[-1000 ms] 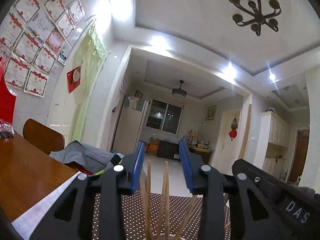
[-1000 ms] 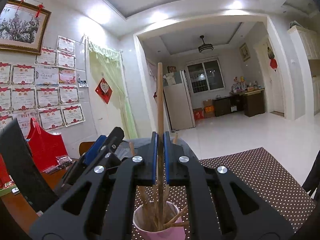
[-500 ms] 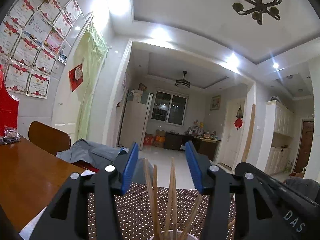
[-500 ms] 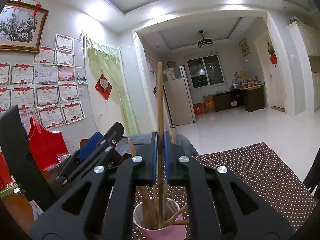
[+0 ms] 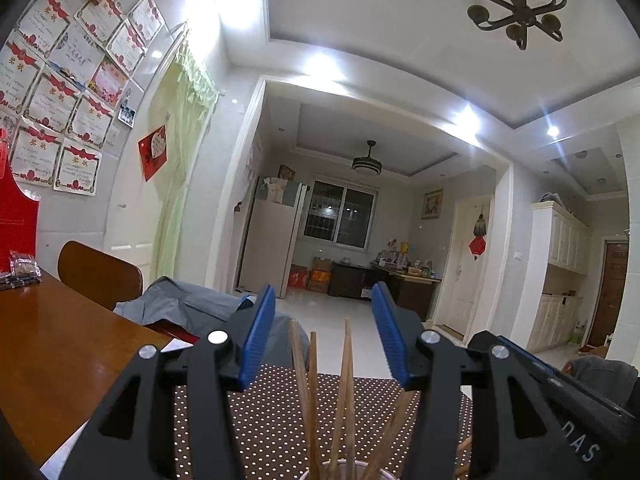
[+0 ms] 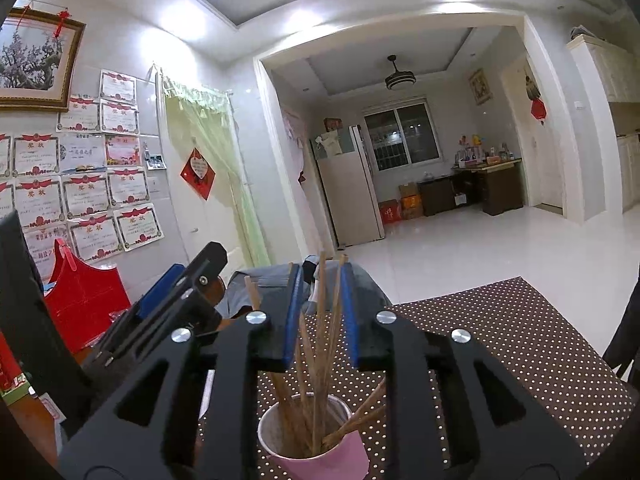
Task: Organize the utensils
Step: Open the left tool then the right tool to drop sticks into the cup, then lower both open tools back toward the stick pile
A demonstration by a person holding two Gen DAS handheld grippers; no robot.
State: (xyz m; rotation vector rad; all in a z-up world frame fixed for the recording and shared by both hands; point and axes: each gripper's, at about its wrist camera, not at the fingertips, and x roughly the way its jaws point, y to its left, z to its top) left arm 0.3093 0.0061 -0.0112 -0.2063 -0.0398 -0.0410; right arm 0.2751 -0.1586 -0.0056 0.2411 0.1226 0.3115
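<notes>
Right gripper (image 6: 320,316) hung level above the pink cup (image 6: 316,436), its blue-padded jaws opening, a narrow gap between them. Several wooden chopsticks (image 6: 320,344) rose from the cup through that gap, but the pads did not appear to press on any of them, so nothing was held. The left gripper (image 5: 324,336) stood wider, its jaws roughly parallel and well apart, with chopstick tips (image 5: 348,364) poking up between them and touching neither pad; only the cup's pale rim (image 5: 344,467) showed at the bottom of its view. Taking the cup as the landmark, both grippers sat just above its mouth and on its near side; the left one showed in the right wrist view as a dark body with a blue pad, off to the cup's left. The cup stood upright on the dotted brown mat (image 6: 520,340), and the sticks in it stood nearly vertical, fanning slightly, with two lying more slanted against the rim on the cup's right. The bundle's long axis therefore ran up and down, straight across the level line along which both grippers pointed, and the sticks lay directly ahead of and below each pair of pads. Judged from this, the right gripper was the nearer and better centred on the bundle. Any further stick would probably have to go down into the cup end first.
</notes>
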